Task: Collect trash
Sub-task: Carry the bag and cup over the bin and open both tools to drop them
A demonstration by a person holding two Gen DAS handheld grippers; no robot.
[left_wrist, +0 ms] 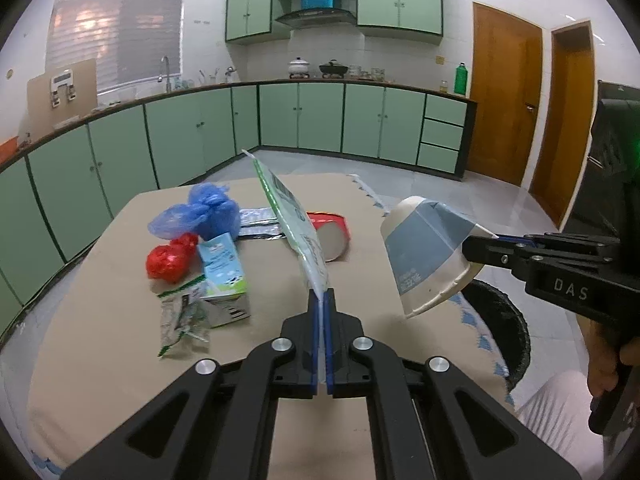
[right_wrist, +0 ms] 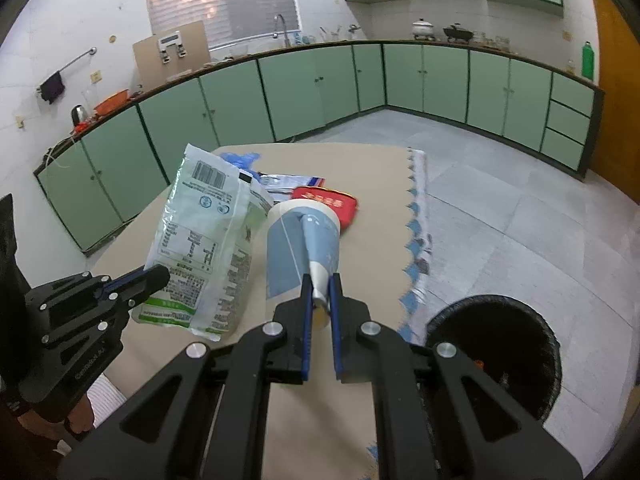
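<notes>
Plastic pouch (left_wrist: 296,236) clamped in left gripper (left_wrist: 320,300), paper cup (right_wrist: 304,248) pinched by right gripper (right_wrist: 320,296), both held above table (left_wrist: 360,208). Carry step. Next: swing both over black bin (right_wrist: 520,320) at table's right edge, release.

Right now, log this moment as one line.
left gripper: shut on plastic wrapper | right gripper: shut on paper cup | both lifted over table | bin: open, right
</notes>
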